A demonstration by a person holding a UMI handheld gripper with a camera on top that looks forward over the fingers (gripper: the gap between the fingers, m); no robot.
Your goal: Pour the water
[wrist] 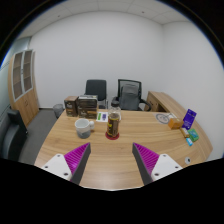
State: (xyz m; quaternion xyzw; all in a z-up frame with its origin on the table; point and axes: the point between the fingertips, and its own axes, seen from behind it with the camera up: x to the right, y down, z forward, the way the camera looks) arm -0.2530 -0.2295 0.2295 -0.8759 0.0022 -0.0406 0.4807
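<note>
1. We see a white cup (83, 127) on the wooden table (110, 160), left of centre in the frame; it is squat and round, with its open mouth upward.
2. Just right of it stands a bottle (113, 124), upright, with a dark cap and a brownish label; its contents are too small for us to tell.
3. Our gripper (112, 158) sits at the bottom of the frame, its fingers (72, 159) spread wide and holding nothing, the magenta pads facing inward.
4. Cup and bottle both lie beyond the fingertips, well apart from them; the bottle stands roughly on the line midway between the fingers, the cup nearer the left finger's line.
5. In the upper left, boxes (82, 103) rest at the table's far edge.
6. Two dark chairs (128, 94) stand behind the table, upper centre.
7. At the right, a purple box (189, 120) and small items lie on the table.
</note>
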